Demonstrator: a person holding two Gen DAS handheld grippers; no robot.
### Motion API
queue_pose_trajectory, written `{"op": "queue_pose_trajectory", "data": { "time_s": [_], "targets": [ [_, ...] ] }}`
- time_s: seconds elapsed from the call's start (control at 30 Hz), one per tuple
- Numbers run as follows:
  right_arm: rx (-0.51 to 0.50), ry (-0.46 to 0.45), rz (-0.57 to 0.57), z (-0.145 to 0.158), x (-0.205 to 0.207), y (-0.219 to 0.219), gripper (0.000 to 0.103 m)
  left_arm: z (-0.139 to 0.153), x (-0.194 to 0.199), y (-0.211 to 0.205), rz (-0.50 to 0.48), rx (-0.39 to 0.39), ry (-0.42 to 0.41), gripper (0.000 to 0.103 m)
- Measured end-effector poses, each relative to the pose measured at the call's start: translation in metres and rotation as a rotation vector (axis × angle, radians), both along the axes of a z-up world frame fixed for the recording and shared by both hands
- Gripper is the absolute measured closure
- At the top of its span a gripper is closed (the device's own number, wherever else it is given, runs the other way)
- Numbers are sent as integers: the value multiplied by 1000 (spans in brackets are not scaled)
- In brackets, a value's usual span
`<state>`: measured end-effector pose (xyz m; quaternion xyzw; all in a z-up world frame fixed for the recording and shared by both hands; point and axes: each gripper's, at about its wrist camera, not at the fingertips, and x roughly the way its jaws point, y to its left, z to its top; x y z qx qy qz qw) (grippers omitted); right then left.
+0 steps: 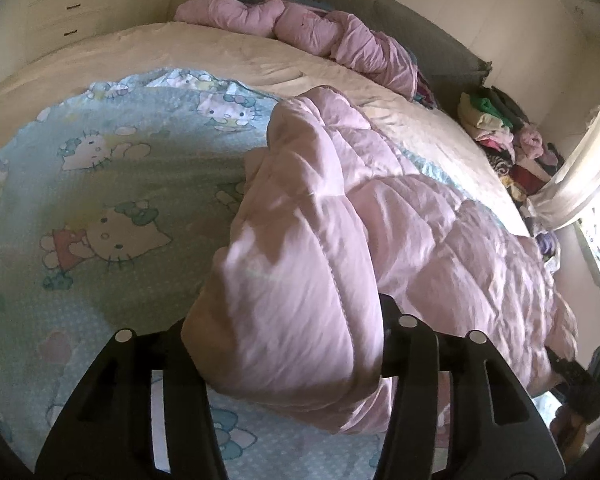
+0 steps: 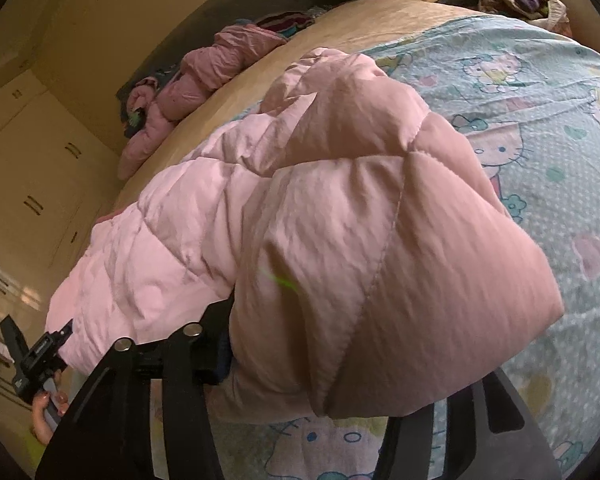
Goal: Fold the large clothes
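Left gripper [image 1: 296,360]: black fingers stand on either side of a thick fold of the pink quilted jacket [image 1: 340,240]; fabric fills the gap, and the jaws clamp it.
Right gripper [image 2: 312,380]: fingers bracket another bunched section of the same jacket [image 2: 360,240]; padded fabric bulges over the right finger and hides most of it. The jaws close on the garment.
Jacket position: lifted at both gripped ends, the remainder draped across the bed between the two grippers, lying on the blue cartoon-cat sheet [image 1: 100,200].
Person's hand [image 2: 46,412]: visible at the lower left edge of the right wrist view, holding the other gripper's handle.
Sheet: spread flat over the near part of the cream mattress cover [image 1: 180,52].
Second pink garment [image 1: 300,28]: crumpled near the far edge of the bed, well apart from the held jacket.
Clothes pile [image 1: 500,136]: mixed colours, stacked beside the bed at the right.
Cabinets [image 2: 32,184]: cream doors with dark handles, along the far wall.
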<state>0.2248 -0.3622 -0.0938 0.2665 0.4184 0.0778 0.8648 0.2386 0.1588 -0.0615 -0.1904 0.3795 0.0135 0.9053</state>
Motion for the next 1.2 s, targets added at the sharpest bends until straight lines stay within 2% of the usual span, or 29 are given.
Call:
{"op": "queue_pose_trajectory", "data": {
  "time_s": [0.23, 0.33, 0.4, 0.43, 0.5, 0.6, 0.63, 0.77, 0.83, 1.07, 1.2],
  "targets": [
    [-19, 44, -40, 0, -9, -3, 22, -7, 1, 0, 11, 27, 19, 42],
    [-45, 42, -40, 6, -15, -4, 22, -6, -2, 0, 16, 35, 16, 32],
    [-60, 38, -41, 12, -24, -7, 22, -6, -6, -2, 13, 52, 15, 15],
    [-64, 35, -39, 15, -29, -8, 22, -5, -9, -3, 15, 65, 11, 12],
    [-84, 28, -49, 21, -39, -11, 21, 0, -18, -6, 13, 90, -13, 11],
    [-152, -51, -79, 44, -64, -16, 13, 9, -30, -8, 17, 115, -37, 10],
    [-152, -51, -79, 44, -64, -16, 13, 13, -37, -9, 16, 125, -47, 10],
    [-252, -158, -70, 75, -87, -11, 11, 31, -60, -14, 4, 153, -88, 9],
    [-292, -212, -59, 91, -99, -5, 4, 41, -74, -17, -10, 163, -121, 9],
    [-378, -360, -13, 129, -138, 22, 4, 65, -119, -28, -27, 187, -188, 9],
    [-371, -382, 12, 134, -151, 33, 4, 70, -142, -38, -44, 191, -208, 9]
  ]
}}
